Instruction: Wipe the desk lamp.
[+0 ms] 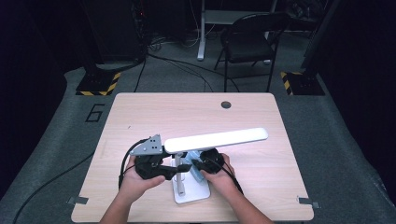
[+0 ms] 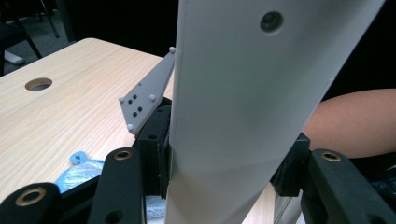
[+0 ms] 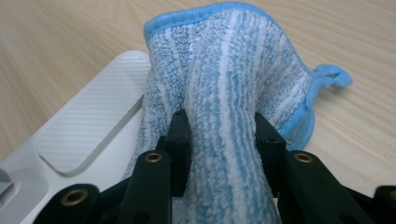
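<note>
Terry cloth: your right gripper (image 3: 223, 135) has its pads pinched tight on a bunched fold of the blue-and-white cloth (image 3: 229, 70), so it works as a wiping pad.
Right fingers: nearly closed, the fold squeezed between them; the rest of the cloth fans out ahead of the tips.
Cloth's place: it lies partly on the lamp base (image 3: 88, 130) and partly on the table (image 3: 70, 42), its hanging loop off to the far side of the tips.
Left fingers: about a third open, clamped on either edge of the lamp post (image 2: 238, 116), which stands upright between them.
Why you hold it so: likely to keep the lamp steady while the cloth rubs the base.
Outward: in the high view your left gripper (image 1: 169, 173) sits just left of the post and the lit lamp head (image 1: 217, 138) reaches over both hands.
</note>
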{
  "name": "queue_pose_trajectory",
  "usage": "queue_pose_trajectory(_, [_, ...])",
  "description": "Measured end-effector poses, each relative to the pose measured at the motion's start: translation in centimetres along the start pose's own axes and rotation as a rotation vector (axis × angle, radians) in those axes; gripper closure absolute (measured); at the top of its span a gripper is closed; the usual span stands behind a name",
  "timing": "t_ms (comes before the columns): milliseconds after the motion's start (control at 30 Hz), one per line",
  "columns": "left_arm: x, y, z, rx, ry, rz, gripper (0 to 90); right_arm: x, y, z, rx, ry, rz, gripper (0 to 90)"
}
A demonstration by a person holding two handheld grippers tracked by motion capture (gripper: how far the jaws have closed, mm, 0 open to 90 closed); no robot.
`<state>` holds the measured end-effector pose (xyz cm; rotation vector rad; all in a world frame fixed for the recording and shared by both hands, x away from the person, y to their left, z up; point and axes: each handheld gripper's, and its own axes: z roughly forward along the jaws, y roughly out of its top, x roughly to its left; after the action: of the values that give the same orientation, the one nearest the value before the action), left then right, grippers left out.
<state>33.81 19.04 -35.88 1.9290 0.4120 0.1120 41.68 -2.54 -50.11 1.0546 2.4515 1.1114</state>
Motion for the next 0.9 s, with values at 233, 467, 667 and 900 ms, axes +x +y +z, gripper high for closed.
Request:
queue_pose_trajectory(233, [-0.1,0.0,-0.1,0.001,0.007,0.002,50.4,-0.4,0.9,0.8,0.012,-0.042,-0.001,65.3])
queue_pose_trajectory(467, [0.0,0.0,-0.1,0.000,0.002,0.007,50.5,-1.1,1.5,1.3,0.026,-0.054,0.026,65.2])
queue_pose_trajectory(667, [0.0,0.0,0.0,0.001,0.009,0.010,50.6,-2.1,1.8,2.0,0.000,-0.051,0.094,65.4])
queue_pose_trajectory(900, [0.0,0.0,0.0,0.000,0.012,0.008,50.7,0.2,2.1,1.9,-0.017,-0.027,0.057,65.7])
